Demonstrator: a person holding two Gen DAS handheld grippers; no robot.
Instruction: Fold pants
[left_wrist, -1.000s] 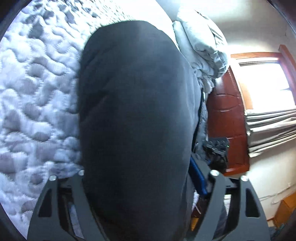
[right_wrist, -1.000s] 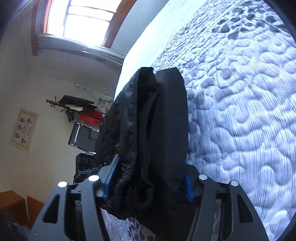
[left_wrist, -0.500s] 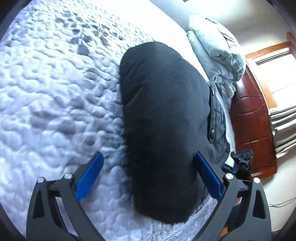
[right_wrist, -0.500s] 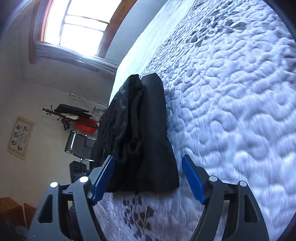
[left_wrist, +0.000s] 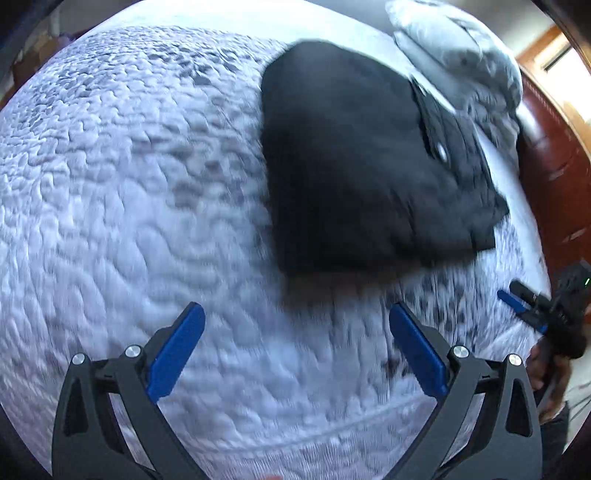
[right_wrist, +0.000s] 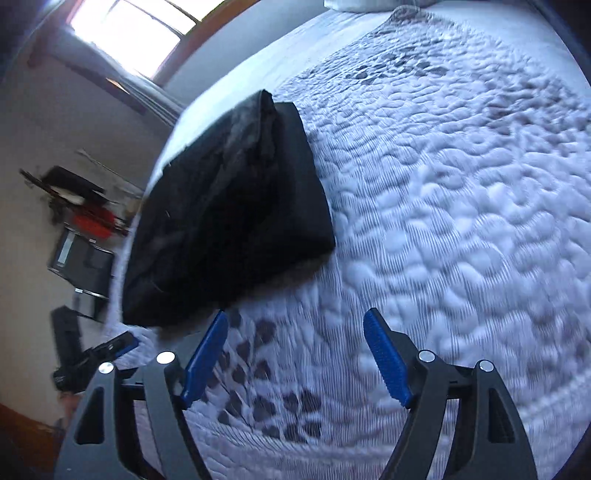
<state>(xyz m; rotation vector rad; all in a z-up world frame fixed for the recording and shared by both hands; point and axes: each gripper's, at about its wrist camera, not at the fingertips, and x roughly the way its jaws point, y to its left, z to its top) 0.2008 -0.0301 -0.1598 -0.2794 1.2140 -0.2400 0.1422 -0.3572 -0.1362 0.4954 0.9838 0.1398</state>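
The folded black fabric pants (left_wrist: 354, 162) lie on the white quilted bed (left_wrist: 129, 184), ahead of both the left gripper (left_wrist: 295, 354) and right gripper (right_wrist: 295, 358), whose empty jaws have just been opening wide, neither clearly nearer.

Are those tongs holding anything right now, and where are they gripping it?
Nothing. Both the left tongs and right tongs have just been opening, empty; the folded black pants lie free on the bed.

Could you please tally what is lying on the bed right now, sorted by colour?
Black: 1, folded pants.
Grey: 1, bundled bedding near the headboard.
Total: 2 things on the bed.
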